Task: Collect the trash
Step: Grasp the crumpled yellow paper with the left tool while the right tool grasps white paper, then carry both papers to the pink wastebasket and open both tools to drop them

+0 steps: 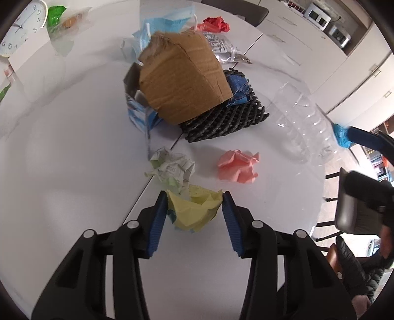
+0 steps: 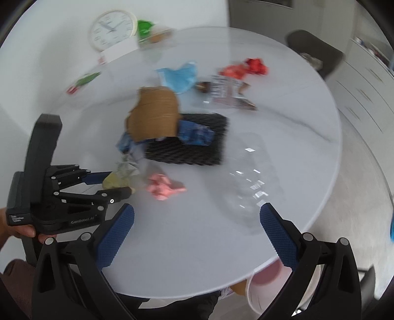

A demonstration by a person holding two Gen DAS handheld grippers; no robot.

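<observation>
1. Trash lay scattered over a round white table [image 1: 73, 152]; nearest the left wrist camera, a crumpled yellow paper wad [image 1: 194, 209] sat between the blue pads of the left gripper [image 1: 195, 209].
2. Both pads touched the wad's sides, so the jaws stood partly closed on it. Roughly ball-shaped, the wad had no clear long axis.
3. Just beyond it lay a crumpled white printed paper [image 1: 171, 168], touching the wad's far edge, and a pink paper wad [image 1: 237, 166] a little to the right, apart from both.
4. Farther back, a torn brown cardboard piece [image 1: 184, 76] leaned over a black foam mesh sheet [image 1: 229, 118], with a blue face mask [image 1: 170, 21] and red crumpled wrapper [image 1: 216, 23] behind.
5. A clear plastic bottle [image 1: 303, 118] lay on its side to the right, its long axis running away from the blue cap end.
6. Only the right wrist view, blurred, showed the right gripper [image 2: 197, 233] with jaws wide apart and empty above the table's near edge, the left gripper from its side, and a white wall clock [image 2: 112, 29] far behind.
</observation>
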